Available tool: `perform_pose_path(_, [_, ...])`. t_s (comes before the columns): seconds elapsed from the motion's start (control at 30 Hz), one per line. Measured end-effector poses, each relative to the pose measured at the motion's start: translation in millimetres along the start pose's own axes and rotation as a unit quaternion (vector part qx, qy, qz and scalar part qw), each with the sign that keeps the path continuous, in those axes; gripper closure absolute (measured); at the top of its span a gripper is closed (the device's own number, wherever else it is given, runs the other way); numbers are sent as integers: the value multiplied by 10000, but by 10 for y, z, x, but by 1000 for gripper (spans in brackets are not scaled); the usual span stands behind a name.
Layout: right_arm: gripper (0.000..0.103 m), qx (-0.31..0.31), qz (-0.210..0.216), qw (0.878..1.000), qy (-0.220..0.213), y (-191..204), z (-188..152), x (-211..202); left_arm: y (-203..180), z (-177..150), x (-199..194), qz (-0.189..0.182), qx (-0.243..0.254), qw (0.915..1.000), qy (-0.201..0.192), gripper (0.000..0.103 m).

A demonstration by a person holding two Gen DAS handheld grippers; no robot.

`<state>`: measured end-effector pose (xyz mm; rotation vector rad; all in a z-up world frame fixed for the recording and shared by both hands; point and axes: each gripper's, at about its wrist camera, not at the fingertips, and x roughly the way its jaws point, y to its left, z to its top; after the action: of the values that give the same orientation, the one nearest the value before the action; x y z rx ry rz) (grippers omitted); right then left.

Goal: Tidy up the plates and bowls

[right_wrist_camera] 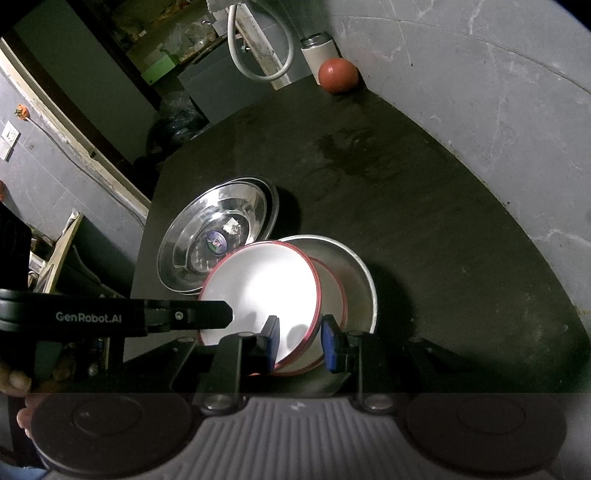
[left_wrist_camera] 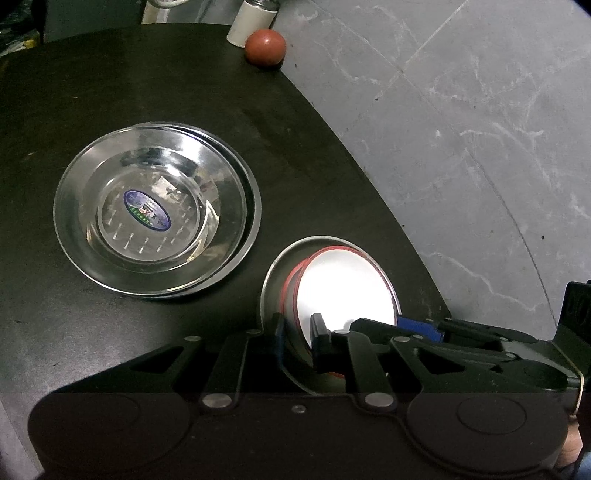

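Note:
A stack of steel plates (left_wrist_camera: 155,214) lies on the black table (left_wrist_camera: 303,155); it also shows in the right wrist view (right_wrist_camera: 218,236). Beside it a steel bowl (left_wrist_camera: 273,280) (right_wrist_camera: 354,273) holds red-rimmed white bowls (left_wrist_camera: 343,284). My left gripper (left_wrist_camera: 299,332) is shut on the near wall of the steel bowl and the bowls inside. My right gripper (right_wrist_camera: 301,343) straddles the rim of the top, tilted white bowl (right_wrist_camera: 258,288), pads close on it. The left gripper's finger (right_wrist_camera: 184,315) shows at the left.
A red ball (left_wrist_camera: 266,47) (right_wrist_camera: 338,75) and a white cylinder (left_wrist_camera: 251,20) (right_wrist_camera: 317,55) stand at the table's far corner against the grey wall (left_wrist_camera: 461,129). The table edge drops off on the left (right_wrist_camera: 144,236); clutter and a hose (right_wrist_camera: 258,55) lie beyond.

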<state>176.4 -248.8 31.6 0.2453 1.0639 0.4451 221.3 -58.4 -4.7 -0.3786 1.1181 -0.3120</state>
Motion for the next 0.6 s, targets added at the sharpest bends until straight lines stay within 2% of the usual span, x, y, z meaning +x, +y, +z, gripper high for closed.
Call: perform_pose_path(0.6, [75,27,-13,10000,-6,-18,-5,-9,12,14,32,-26,-1,10000,66,88])
